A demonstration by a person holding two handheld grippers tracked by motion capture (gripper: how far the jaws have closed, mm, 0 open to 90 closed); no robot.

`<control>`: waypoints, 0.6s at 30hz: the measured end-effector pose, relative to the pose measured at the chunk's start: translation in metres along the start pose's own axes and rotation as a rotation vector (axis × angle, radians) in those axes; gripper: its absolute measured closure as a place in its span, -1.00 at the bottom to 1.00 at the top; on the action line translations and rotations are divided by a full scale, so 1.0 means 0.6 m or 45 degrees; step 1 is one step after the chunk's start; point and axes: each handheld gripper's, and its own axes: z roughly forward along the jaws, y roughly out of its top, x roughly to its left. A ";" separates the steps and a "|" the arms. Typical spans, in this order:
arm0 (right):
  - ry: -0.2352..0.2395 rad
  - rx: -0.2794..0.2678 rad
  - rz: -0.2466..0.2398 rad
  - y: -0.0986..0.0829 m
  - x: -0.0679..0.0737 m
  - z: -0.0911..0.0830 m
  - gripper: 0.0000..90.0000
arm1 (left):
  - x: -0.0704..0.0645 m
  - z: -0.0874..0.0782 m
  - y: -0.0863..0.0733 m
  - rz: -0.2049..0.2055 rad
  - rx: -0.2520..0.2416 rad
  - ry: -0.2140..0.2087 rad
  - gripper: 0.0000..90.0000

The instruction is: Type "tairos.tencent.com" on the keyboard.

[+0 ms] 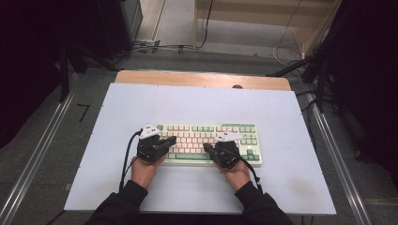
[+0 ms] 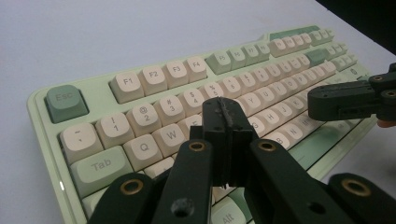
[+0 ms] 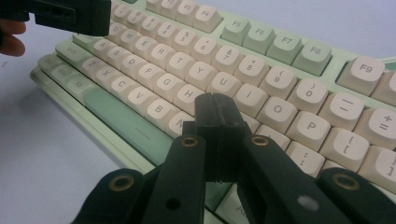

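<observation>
Keyboard (image 1: 211, 143), pale green case with cream and green keys, lies flat on the white board (image 1: 117, 117), nearer the person's edge than the far edge and roughly centred side to side. Left gripper (image 1: 170, 140) is over the keyboard's left end, jaws pressed together with nothing between them; in the left gripper view its tips (image 2: 226, 116) sit above the keys just right of W, with the number row behind. Right gripper (image 1: 208, 147) is over the keyboard's middle-right, near its front edge, jaws likewise pressed together and empty; in the right gripper view its tips (image 3: 215, 109) hang above the keys between the space bar (image 3: 123, 122) and the letter rows, near N and M. Contact with the keys cannot be told. Both grippers point inward, toward each other, apart.
</observation>
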 end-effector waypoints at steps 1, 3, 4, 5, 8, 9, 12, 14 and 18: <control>0.000 0.002 -0.003 0.000 0.000 0.000 0.94 | 0.000 0.000 0.000 0.000 0.000 0.000 1.00; 0.001 0.004 -0.001 -0.001 0.001 0.001 0.94 | 0.000 0.000 0.000 0.000 0.000 0.000 1.00; 0.001 0.005 -0.002 -0.001 0.001 0.001 0.94 | 0.000 0.000 0.000 -0.001 0.000 0.000 1.00; 0.000 0.004 -0.003 -0.001 0.001 0.001 0.94 | 0.000 0.000 0.000 0.000 -0.001 0.000 1.00; 0.001 0.007 -0.004 -0.001 0.001 0.002 0.94 | 0.000 0.000 0.000 0.000 -0.002 0.000 1.00; 0.001 0.006 -0.004 -0.001 0.002 0.002 0.94 | 0.000 0.000 0.000 0.000 -0.002 -0.001 1.00; -0.001 0.012 -0.004 -0.002 0.002 0.004 0.94 | 0.000 0.000 0.000 0.000 -0.001 -0.001 1.00; -0.003 0.020 -0.009 -0.003 0.002 0.007 0.94 | 0.000 0.000 0.000 0.001 -0.001 -0.001 1.00; -0.006 0.033 -0.016 -0.005 0.004 0.012 0.94 | -0.001 0.000 0.000 0.001 -0.002 -0.003 1.00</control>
